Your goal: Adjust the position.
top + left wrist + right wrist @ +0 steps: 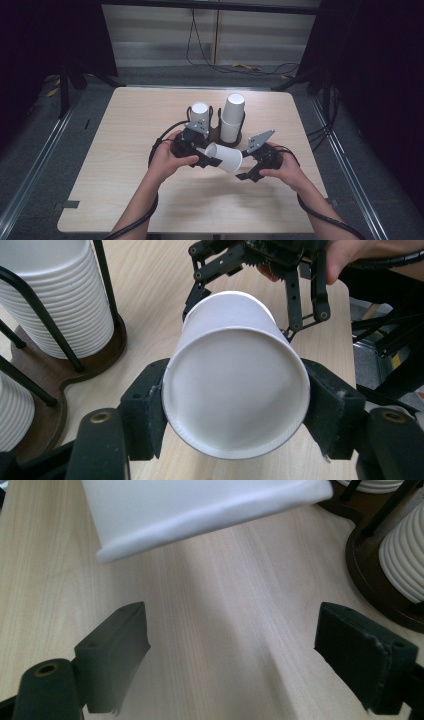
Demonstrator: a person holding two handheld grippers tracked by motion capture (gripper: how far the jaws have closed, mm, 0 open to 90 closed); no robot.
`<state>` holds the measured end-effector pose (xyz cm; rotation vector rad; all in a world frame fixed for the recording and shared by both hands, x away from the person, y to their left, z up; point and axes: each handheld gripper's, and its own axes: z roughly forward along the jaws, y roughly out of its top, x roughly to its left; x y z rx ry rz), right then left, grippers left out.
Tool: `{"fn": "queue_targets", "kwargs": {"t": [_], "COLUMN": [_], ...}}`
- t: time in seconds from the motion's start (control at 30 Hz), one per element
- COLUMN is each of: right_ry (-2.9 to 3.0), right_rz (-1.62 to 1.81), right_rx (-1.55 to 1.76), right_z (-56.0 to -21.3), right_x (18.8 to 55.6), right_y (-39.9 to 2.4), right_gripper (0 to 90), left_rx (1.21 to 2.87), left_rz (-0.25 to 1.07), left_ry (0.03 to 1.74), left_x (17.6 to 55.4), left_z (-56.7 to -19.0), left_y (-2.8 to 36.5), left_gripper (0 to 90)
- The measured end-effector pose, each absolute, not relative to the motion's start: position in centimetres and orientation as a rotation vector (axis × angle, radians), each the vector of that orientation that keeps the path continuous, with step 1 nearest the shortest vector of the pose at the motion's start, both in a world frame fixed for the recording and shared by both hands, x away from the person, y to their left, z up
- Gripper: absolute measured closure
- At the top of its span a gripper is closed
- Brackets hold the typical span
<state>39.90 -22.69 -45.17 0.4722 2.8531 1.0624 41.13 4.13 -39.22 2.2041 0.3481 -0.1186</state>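
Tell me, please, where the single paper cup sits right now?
In the high view the paper cup lies on its side near the table's middle, gripped by the left gripper, in front of the cup holder and beside the right gripper.

Cup (225,157) before cup holder (218,131)

No text, label, brand, number or sign can be read in any of the pictures. The white paper cup (235,375) in the middle of the frame is plain, and the stacked cups (232,117) in the upper middle of the high view carry no print.
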Motion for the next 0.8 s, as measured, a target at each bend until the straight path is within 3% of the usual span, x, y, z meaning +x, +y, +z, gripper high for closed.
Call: {"fn": "queue_targets", "kwargs": {"t": [0.8], "right_ry": [2.768], "right_rz": [1.196], "right_rx": [0.555], "right_z": [-46.3], "right_x": [39.5], "right_y": [-23.3], "right_gripper": [13.5], "left_rx": [2.207], "left_rz": [-0.118], "left_ry": [0.368], "left_x": [41.3], "left_z": [-38.4], "left_y": [3.7], "left_gripper": [34.4]}}
